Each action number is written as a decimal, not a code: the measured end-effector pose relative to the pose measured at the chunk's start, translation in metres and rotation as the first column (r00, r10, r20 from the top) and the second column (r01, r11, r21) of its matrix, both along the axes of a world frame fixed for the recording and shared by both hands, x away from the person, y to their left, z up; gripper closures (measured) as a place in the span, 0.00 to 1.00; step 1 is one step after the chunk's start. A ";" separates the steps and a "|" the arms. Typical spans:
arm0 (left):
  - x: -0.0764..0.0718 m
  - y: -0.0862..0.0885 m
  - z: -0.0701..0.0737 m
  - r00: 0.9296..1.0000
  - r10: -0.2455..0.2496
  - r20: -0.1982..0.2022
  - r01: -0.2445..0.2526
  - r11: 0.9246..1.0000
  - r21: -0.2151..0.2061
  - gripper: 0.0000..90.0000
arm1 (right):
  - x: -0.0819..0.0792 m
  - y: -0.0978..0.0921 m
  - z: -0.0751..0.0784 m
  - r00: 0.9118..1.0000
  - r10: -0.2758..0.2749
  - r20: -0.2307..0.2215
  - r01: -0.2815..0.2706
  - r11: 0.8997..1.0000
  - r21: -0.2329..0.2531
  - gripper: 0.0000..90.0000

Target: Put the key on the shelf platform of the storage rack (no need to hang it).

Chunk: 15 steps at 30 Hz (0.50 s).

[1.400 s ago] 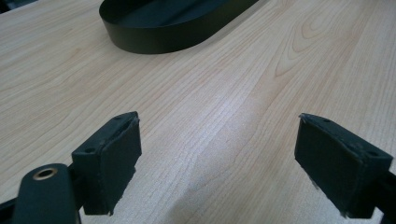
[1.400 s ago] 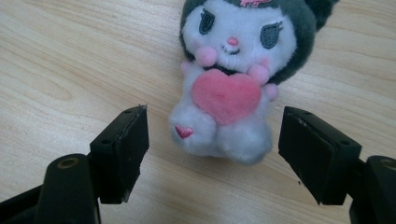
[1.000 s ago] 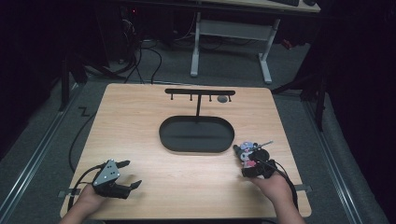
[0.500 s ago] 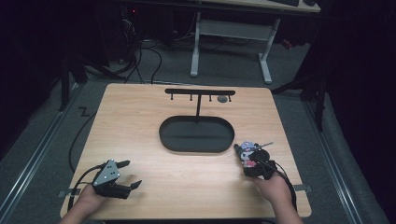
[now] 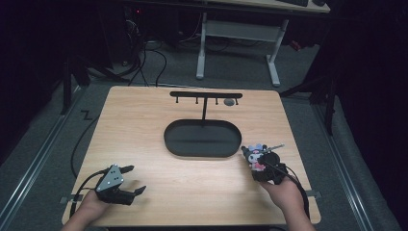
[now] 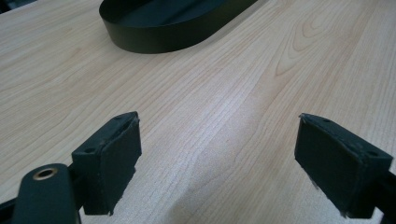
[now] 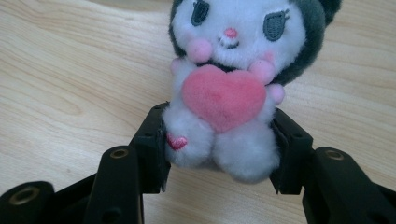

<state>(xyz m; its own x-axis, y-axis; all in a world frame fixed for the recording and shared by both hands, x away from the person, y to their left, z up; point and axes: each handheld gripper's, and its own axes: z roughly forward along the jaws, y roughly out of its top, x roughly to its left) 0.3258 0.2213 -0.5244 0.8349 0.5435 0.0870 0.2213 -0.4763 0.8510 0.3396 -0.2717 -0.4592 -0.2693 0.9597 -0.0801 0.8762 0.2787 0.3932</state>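
A small plush toy (image 7: 229, 79), white with a dark hood and a pink heart on its front, sits between the jaws of my right gripper (image 7: 217, 149), which is shut on its lower body. From above, the plush toy (image 5: 256, 156) and right gripper (image 5: 262, 166) lie just right of the black oval tray (image 5: 202, 138). My left gripper (image 5: 132, 180) rests near the table's front left corner, jaws wide apart. Bare wood lies between the left gripper's pads (image 6: 112, 158), and the tray's wall (image 6: 154, 39) stands ahead of them.
A black T-shaped stand (image 5: 206, 96) with small hooks rises behind the tray, with a small grey round object (image 5: 229, 102) beside it. Cables trail off the table's left side. A white desk frame (image 5: 238, 29) stands beyond the table.
The right gripper with the plush has shifted slightly toward the table's front edge. The left gripper has not moved.
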 end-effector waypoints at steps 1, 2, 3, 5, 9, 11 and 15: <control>0.000 0.000 0.000 1.000 0.000 0.000 0.000 1.000 0.001 0.17 | 0.000 0.001 0.002 1.000 0.002 0.002 -0.002 1.000 0.002 0.54; 0.000 0.000 0.000 1.000 0.000 0.001 0.000 1.000 0.001 0.17 | 0.000 0.002 0.004 1.000 0.005 0.008 -0.005 1.000 0.004 0.54; 0.000 0.000 0.000 1.000 0.000 0.001 0.000 1.000 0.002 0.17 | -0.001 0.003 0.006 1.000 0.006 0.012 -0.007 1.000 0.008 0.54; 0.000 0.000 0.000 1.000 0.000 0.001 0.000 1.000 0.002 0.17 | -0.001 0.006 0.010 1.000 0.016 0.020 -0.016 1.000 0.010 0.54; 0.000 0.000 0.000 1.000 0.000 0.001 0.000 1.000 0.002 0.17 | 0.001 0.010 0.016 0.999 0.025 0.029 -0.025 1.000 0.004 0.54; 0.000 0.000 0.000 1.000 0.000 0.000 0.000 1.000 0.002 0.17 | 0.001 0.012 0.020 0.999 0.028 0.036 -0.028 1.000 0.008 0.54; 0.000 0.000 0.000 1.000 -0.001 0.000 0.001 1.000 0.001 0.17 | 0.003 0.016 0.025 0.998 0.033 0.046 -0.033 0.999 0.012 0.54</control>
<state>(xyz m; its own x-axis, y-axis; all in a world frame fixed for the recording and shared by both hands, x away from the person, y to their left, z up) 0.3256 0.2212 -0.5244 0.8352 0.5428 0.0881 0.2207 -0.4777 0.8504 0.3429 -0.2561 -0.4341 -0.2973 0.9514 -0.0808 0.8475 0.3019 0.4366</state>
